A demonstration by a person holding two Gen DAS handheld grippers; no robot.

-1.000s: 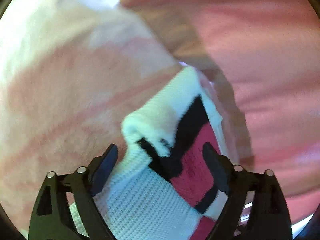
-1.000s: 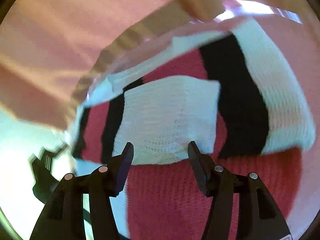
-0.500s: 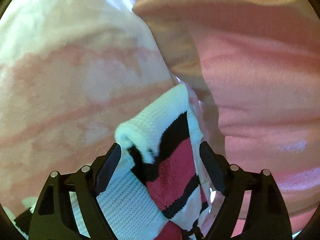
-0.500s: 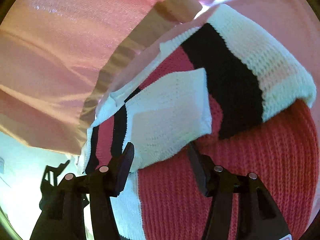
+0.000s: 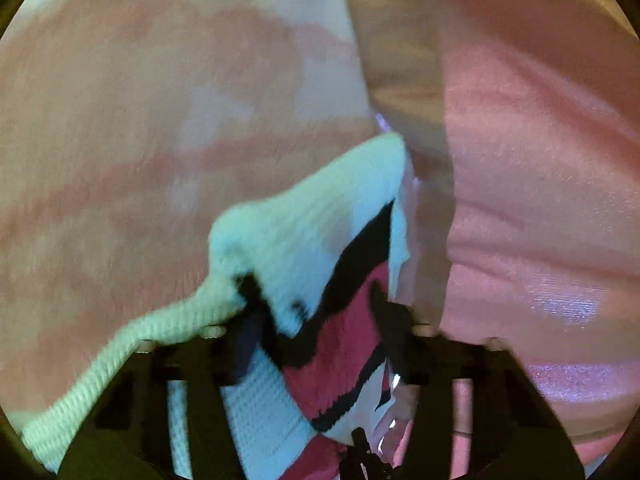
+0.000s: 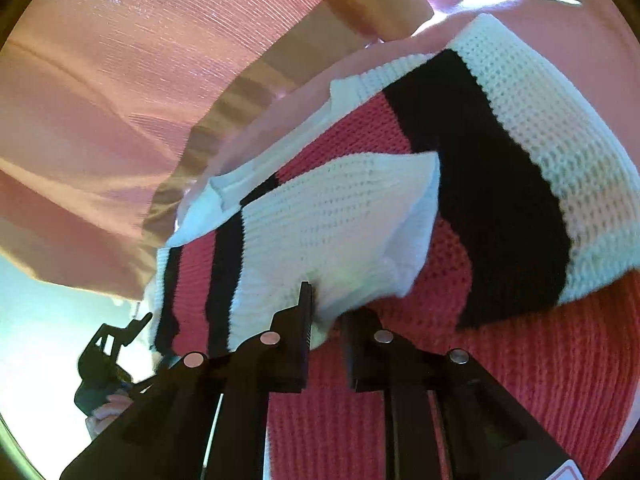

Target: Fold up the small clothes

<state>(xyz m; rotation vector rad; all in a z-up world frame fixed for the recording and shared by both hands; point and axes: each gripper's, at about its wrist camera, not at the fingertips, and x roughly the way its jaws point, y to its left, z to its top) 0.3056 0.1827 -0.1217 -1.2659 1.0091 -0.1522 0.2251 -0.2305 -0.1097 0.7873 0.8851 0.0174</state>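
Observation:
A small knitted sweater [image 6: 500,368] in red, white and black fills the right wrist view, with a white sleeve cuff [image 6: 344,220] folded across it. My right gripper [image 6: 326,308] is shut on that white cuff. In the left wrist view the sweater [image 5: 304,248] is bunched between the fingers of my left gripper [image 5: 316,312], which has narrowed around a white and black fold; motion blur hides whether it grips. The left gripper also shows at the lower left of the right wrist view [image 6: 108,356], held by a hand.
A pink cloth [image 5: 540,200] covers the surface on the right of the left wrist view. A pale, pink-mottled fabric [image 5: 160,120] lies to its left. The pink cloth [image 6: 120,100] also fills the upper left of the right wrist view.
My right gripper has closed from open onto the white cuff. My left gripper's fingers have come closer together around the bunched sweater edge, and the view has blurred with motion.

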